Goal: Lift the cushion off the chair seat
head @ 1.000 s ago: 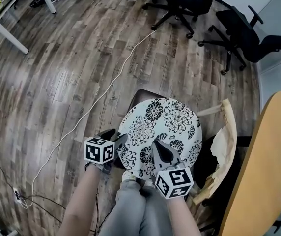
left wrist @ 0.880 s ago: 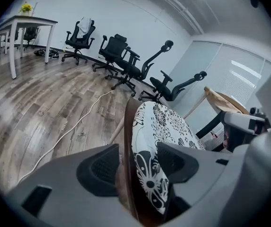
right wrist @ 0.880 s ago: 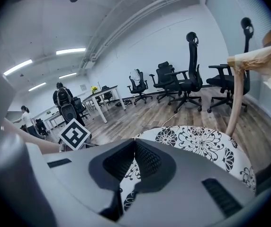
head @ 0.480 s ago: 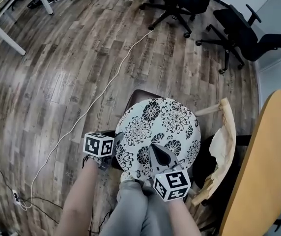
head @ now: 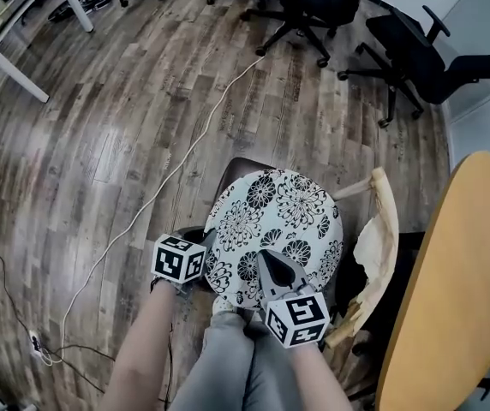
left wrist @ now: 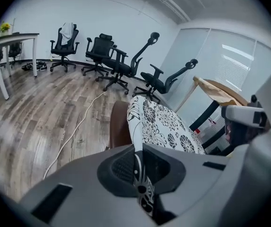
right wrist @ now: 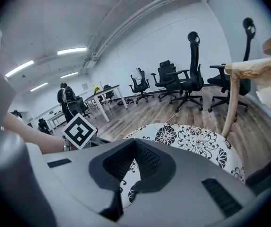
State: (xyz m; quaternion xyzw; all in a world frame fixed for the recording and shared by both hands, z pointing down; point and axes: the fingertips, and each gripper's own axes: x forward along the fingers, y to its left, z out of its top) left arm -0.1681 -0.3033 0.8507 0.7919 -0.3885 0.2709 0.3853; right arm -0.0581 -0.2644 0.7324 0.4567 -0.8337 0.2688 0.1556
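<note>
In the left gripper view we see the left gripper [left wrist: 136, 150] pinching the left rim of the round flowered cushion [left wrist: 166, 122]. Its jaws have just closed onto the fabric. The cushion sits over the brown chair seat [left wrist: 118, 125], right in front of our knees. In the right gripper view we find the right gripper [right wrist: 134, 143] clamped on the cushion's near edge, with patterned fabric showing between its pads.
</note>
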